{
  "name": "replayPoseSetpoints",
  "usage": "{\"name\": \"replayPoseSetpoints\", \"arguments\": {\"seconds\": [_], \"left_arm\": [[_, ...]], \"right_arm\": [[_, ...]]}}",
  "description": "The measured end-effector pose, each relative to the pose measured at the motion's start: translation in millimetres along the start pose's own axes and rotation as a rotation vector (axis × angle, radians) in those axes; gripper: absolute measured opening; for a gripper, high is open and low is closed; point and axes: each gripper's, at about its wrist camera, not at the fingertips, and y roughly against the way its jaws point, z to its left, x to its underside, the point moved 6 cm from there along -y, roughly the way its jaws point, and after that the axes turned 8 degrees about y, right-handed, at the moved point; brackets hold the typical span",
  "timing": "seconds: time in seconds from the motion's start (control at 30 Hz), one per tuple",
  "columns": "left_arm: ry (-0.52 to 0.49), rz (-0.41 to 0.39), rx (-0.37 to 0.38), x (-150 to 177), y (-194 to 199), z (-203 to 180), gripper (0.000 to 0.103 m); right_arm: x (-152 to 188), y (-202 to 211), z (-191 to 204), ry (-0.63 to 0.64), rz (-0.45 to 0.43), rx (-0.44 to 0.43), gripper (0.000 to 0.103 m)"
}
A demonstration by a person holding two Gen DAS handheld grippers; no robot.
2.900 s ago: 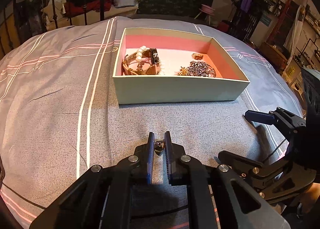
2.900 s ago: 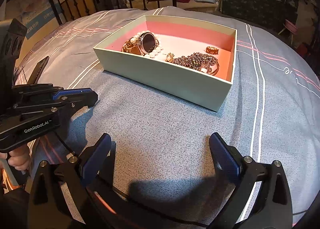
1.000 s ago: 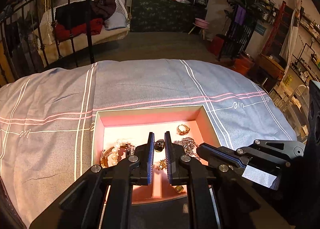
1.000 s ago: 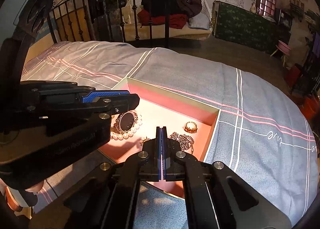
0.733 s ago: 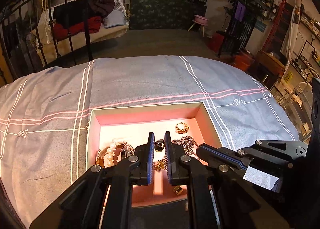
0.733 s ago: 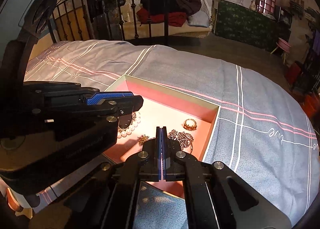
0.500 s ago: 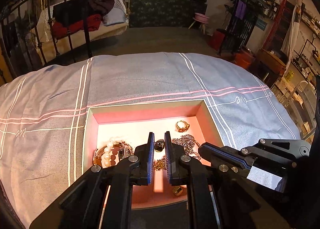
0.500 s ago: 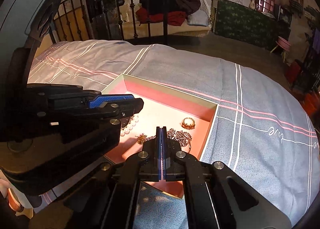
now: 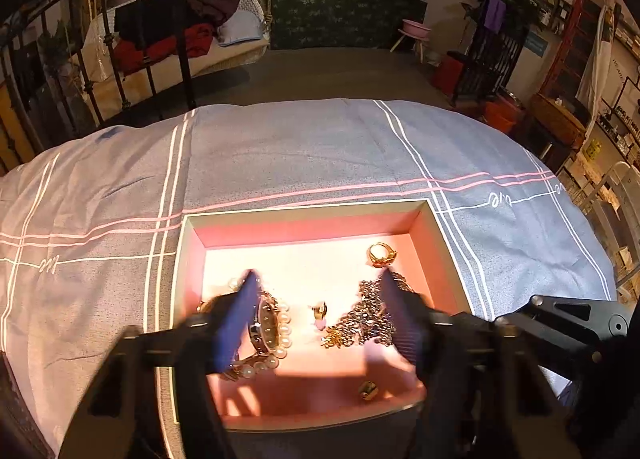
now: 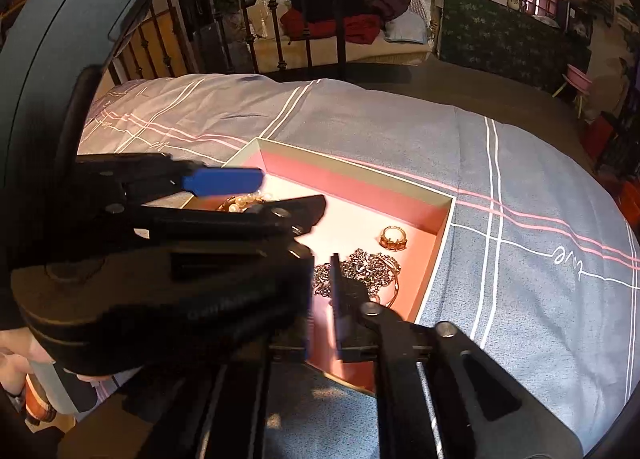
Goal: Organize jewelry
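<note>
Half a second ago the left gripper (image 9: 320, 313) pinched a small dark-stoned ring between nearly closed fingers; now its blue pads stand wide apart, blurred with motion, and the ring (image 9: 319, 310) hangs between them over the pink floor of the box — dropped or just landing, the blur makes it hard to say which. The right gripper (image 10: 322, 309) has parted a little from fully closed and holds nothing, its view half blocked by the other tool's body.

So the step in hand is the release of one piece into the jewelry box (image 9: 304, 209). Nearest the front wall lies a small gold bead-like piece (image 9: 368, 389). Beyond it, a pearl-strung watch (image 9: 268, 329) sits to the left and a tangled chain necklace (image 9: 360, 319) to the right, with the freed ring between them. A gold ring (image 9: 382, 255) rests farther back by the right wall, and the striped bedspread (image 9: 280, 147) stretches away behind.

Next, I judge, the left tool should lift straight up — clear of watch and chain — and both cameras should look over the cloth for any piece left outside.
</note>
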Motion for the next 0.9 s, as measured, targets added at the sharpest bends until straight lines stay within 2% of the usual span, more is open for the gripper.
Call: {"name": "replayPoseSetpoints", "arguments": {"seconds": [0.03, 0.07, 0.2, 0.33, 0.43, 0.63, 0.77, 0.9], "left_arm": [[-0.003, -0.019, -0.014, -1.5, 2.4, 1.0, 0.094], [-0.009, -0.026, -0.023, -2.2, 4.1, 1.0, 0.094], [-0.028, 0.025, -0.038, -1.2, 1.7, -0.8, 0.096], [-0.009, 0.001, -0.036, 2.0, 13.8, 2.0, 0.096], [-0.013, -0.091, 0.01, 8.2, 44.4, -0.7, 0.096], [-0.042, -0.357, 0.061, 40.2, 130.5, -4.0, 0.096], [-0.05, -0.459, 0.064, 67.4, 175.0, -5.5, 0.097], [-0.038, -0.527, 0.042, 90.5, 204.9, -4.1, 0.097]], "right_arm": [[-0.1, 0.0, 0.4, 0.001, -0.004, 0.008, 0.097], [-0.3, 2.6, 1.7, 0.01, -0.03, 0.023, 0.096], [-0.9, 5.9, 3.5, 0.0, -0.035, 0.016, 0.097], [0.4, 15.5, 3.5, -0.014, -0.053, 0.042, 0.097], [9.1, 32.1, 10.9, 0.0, -0.085, 0.07, 0.097], [38.7, 90.4, 36.7, 0.029, -0.247, 0.197, 0.097], [59.3, 132.5, 51.5, 0.013, -0.349, 0.268, 0.097], [73.9, 166.9, 66.2, -0.006, -0.434, 0.318, 0.097]]}}
